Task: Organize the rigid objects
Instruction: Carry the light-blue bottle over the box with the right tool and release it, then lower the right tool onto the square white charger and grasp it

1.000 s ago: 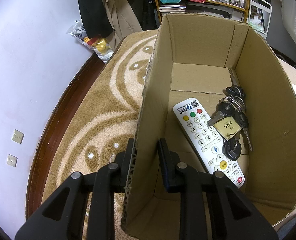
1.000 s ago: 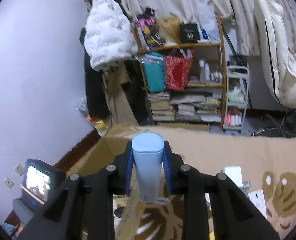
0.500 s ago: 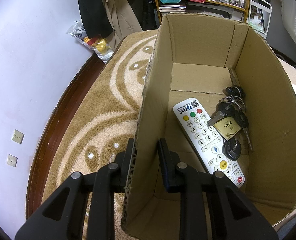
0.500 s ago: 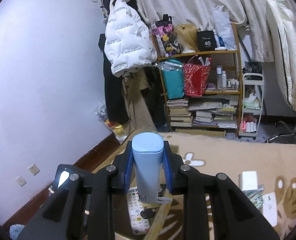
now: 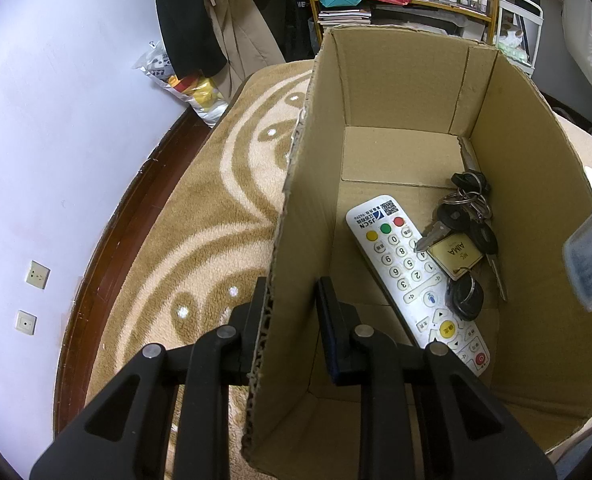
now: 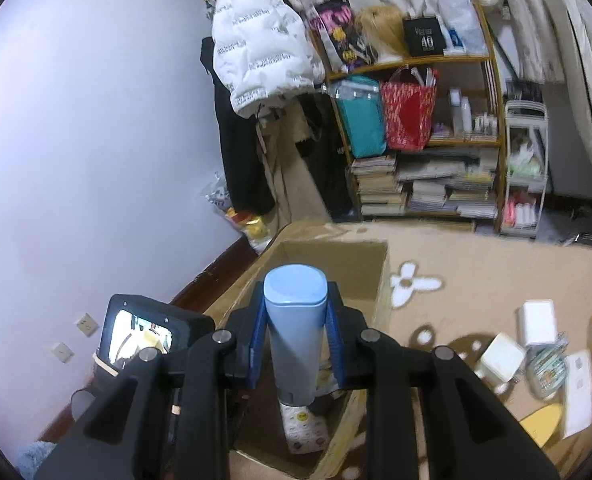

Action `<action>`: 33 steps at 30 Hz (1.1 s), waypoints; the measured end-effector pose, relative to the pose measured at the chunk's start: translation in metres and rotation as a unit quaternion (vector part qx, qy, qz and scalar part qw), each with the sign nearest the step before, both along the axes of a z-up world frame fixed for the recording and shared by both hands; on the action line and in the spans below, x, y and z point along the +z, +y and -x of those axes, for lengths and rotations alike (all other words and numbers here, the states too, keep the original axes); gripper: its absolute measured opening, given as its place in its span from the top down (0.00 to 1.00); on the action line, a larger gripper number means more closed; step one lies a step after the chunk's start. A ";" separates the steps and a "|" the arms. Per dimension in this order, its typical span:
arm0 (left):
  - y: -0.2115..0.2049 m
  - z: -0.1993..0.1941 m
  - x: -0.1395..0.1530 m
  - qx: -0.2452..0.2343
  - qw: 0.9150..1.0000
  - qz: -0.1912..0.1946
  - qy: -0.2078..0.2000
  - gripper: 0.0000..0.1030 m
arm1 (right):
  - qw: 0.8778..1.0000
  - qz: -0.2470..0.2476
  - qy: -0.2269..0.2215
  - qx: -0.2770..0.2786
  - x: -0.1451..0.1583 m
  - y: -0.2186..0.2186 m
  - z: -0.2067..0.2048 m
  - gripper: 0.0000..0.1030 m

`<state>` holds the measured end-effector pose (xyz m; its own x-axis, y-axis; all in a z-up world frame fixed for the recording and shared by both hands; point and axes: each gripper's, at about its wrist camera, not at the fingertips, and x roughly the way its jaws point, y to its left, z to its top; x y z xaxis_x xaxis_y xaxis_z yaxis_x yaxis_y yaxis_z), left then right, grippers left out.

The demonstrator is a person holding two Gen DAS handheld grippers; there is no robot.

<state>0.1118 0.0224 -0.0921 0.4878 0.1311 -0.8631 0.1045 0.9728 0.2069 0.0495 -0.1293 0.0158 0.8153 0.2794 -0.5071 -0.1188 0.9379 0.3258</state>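
The left tongs [image 5: 290, 300] pinch the rough, wavy-edged wall of a brown cardboard box [image 5: 528, 184], one finger outside and one inside. The box sits on a fuzzy tan rug [image 5: 216, 216] with pale swirls. On its flat bottom lie a long white remote [image 5: 412, 276] with round coloured buttons and a bunch of dark keys [image 5: 466, 240] with a square gold tag.

The right tongs [image 6: 295, 342] squeeze a smooth, pale blue tube [image 6: 295, 320], held above the open box. Its lower end is hard to make out; it may be a clear flat seal. In the left view only a blurry corner of it shows.
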 end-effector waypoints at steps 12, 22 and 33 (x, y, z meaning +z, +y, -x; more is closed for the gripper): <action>0.002 -0.001 0.000 -0.001 1.000 0.005 0.002 0.78 | 0.997 0.015 0.072 -0.001 -0.050 0.005 -0.021 0.72; 0.004 -0.001 0.001 -0.002 1.000 0.007 0.002 0.78 | 0.997 0.021 0.076 -0.020 -0.055 0.002 -0.029 0.68; 0.007 -0.001 0.002 0.000 1.000 0.007 0.003 0.78 | 0.996 0.048 0.050 -0.065 -0.035 -0.018 -0.025 0.28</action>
<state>0.1129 0.0293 -0.0900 0.4831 0.1192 -0.8674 0.1061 0.9754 0.1931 0.0747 -0.1478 -0.0187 0.7858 0.1216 -0.6063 0.0331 0.9708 0.2375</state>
